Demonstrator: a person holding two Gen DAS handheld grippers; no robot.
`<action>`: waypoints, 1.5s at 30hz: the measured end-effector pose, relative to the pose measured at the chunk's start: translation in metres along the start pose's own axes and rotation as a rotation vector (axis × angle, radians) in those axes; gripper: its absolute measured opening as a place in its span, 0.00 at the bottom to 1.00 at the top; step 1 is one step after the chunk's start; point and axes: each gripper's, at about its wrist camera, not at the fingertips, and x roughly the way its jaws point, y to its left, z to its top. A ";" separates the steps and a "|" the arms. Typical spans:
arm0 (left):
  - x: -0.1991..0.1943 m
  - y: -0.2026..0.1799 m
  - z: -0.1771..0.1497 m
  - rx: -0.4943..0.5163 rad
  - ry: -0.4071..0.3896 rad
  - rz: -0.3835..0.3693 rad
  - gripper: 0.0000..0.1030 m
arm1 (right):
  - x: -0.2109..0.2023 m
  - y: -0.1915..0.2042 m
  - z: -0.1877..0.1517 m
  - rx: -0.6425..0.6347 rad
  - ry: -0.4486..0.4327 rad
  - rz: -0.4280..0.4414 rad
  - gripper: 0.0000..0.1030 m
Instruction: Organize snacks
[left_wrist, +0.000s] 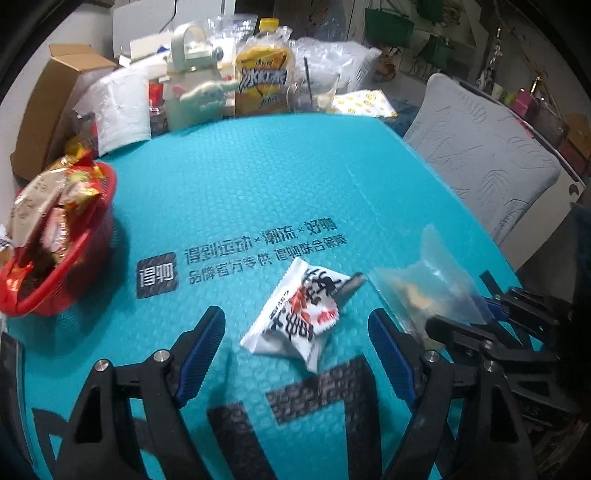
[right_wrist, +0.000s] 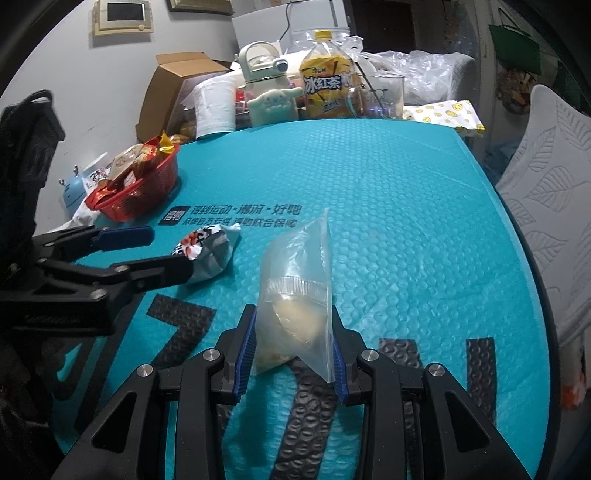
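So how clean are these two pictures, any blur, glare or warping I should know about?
Left wrist view: the white snack packet and the clear bag are smeared by motion blur, while the mat's print stays readable. Right wrist view: sharper, the clear bag is crisp, with soft glare on its plastic. Both views: strong fisheye bending, dark rounded corners, and the red basket curved toward the edge.

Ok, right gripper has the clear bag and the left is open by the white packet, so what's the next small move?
Probably close the left gripper on the white snack packet. Its jaws stand open on either side of the packet, which lies loose on the teal mat. The right gripper is already shut on the clear bag, so both could then go to the red basket.
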 end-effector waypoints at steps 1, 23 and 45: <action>0.005 0.001 0.002 -0.006 0.012 -0.008 0.77 | 0.000 -0.001 0.000 0.004 0.002 0.005 0.34; 0.007 -0.019 -0.004 0.071 0.026 -0.008 0.42 | 0.001 0.001 -0.004 0.018 -0.003 0.022 0.34; -0.072 0.013 -0.023 -0.004 -0.112 -0.020 0.42 | -0.027 0.057 0.003 -0.068 -0.055 0.095 0.34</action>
